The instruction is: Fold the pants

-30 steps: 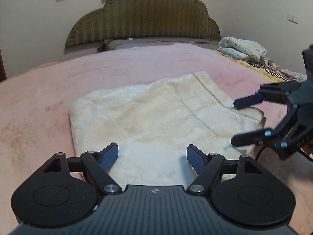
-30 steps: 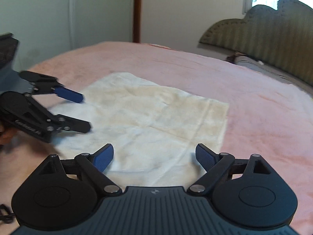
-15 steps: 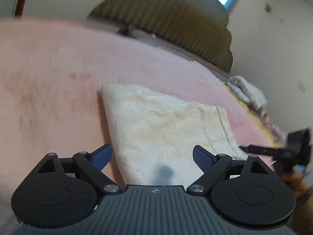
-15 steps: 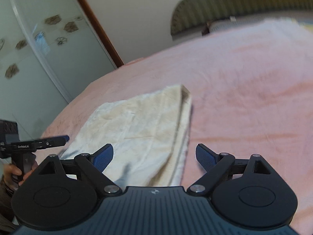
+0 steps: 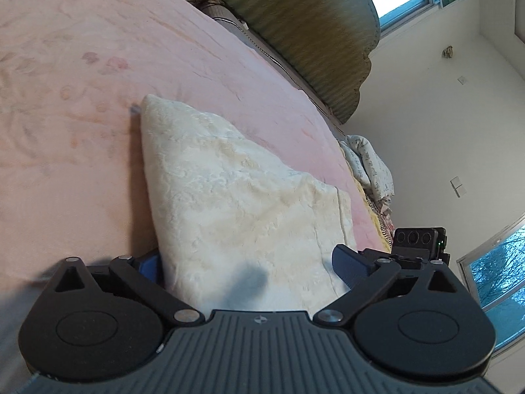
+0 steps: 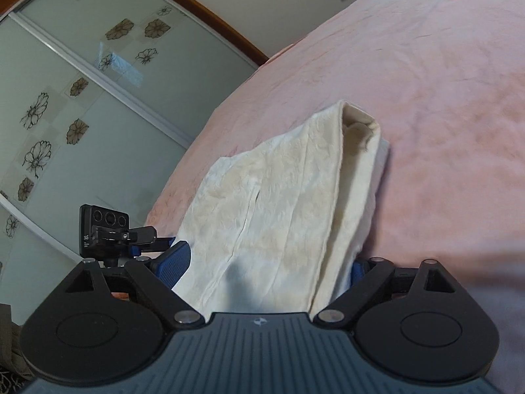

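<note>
2 views, both rolled hard versus 1 second back. Left wrist: left gripper (image 5: pixel 247 264) is opening, now straddling the near edge of the cream pants (image 5: pixel 236 203) on the pink bed (image 5: pixel 82 65). Right wrist: right gripper (image 6: pixel 269 267) gapes wide, unclenched, straddling the pants' other side, so another fold looks imminent.

The bed (image 5: pixel 82 65) fills the left and upper left of the left wrist view, covered in a pink plush blanket (image 6: pixel 443 82) with faint darker flower marks. Folded cream pants (image 5: pixel 229 213) lie flat on it, running from the frame's middle down to the bottom centre. At the right edge of the bed a crumpled pale printed cloth (image 5: pixel 370 164) sits by a striped one. A padded olive headboard (image 5: pixel 311 26) stands along the top.
</note>
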The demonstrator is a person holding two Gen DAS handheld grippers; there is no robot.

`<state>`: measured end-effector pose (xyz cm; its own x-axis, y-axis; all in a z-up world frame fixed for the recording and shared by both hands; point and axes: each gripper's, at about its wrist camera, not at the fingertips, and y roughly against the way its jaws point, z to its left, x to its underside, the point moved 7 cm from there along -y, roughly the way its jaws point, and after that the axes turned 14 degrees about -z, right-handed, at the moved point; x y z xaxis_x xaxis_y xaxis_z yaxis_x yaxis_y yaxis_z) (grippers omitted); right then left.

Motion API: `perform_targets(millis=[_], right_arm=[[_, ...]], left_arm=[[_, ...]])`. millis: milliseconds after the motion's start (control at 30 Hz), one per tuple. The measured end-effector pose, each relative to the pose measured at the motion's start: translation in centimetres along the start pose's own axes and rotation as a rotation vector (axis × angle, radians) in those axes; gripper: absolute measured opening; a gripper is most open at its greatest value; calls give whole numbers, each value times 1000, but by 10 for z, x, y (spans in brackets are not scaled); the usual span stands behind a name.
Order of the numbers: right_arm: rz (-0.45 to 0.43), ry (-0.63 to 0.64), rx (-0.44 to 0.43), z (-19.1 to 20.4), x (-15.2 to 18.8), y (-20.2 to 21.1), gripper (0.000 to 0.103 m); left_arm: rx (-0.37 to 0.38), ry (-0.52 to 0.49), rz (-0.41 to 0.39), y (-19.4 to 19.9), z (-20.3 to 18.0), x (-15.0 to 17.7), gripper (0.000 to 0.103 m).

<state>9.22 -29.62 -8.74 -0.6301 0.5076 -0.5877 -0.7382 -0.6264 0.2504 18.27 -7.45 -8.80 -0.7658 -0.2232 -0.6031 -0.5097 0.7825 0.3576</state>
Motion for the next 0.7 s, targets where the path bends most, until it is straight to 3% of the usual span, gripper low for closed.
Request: perform_targets(millis=[33,67,100,133,167,200,300,433,500,700], right_arm=[[-1,17,0,1,-1,-4,88],[-6,27,5,0,-1,-7,79],[-13,31,18,-1,-1,-10,61],[-22,29,40,-5,-1,-11,49],[-31,17,67,-11,-1,-10,35],[-42,1,74,-14,0,-8,34],[-69,11,101,-9,7,-3,30],[-115,54,136,11,12,3,26],[-137,77,145,22,11,6,24],[-179,161,121,61,2,9,24]], left_arm=[[-1,-4,-7,-3,-2,0,100],[-4,-9,-14,-5,-3,1,97],[-9,-22,-19,-8,-5,3,95],[-18,-43,-26,-9,-7,4,93],[-39,-73,-29,-10,-9,6,78],[-84,-125,-32,-10,-9,8,58],[-146,-186,-48,-4,-7,7,36],[-151,-174,-91,6,-6,5,25],[-149,-217,-120,13,-12,4,20],[-154,-352,-209,38,-38,-8,19]])
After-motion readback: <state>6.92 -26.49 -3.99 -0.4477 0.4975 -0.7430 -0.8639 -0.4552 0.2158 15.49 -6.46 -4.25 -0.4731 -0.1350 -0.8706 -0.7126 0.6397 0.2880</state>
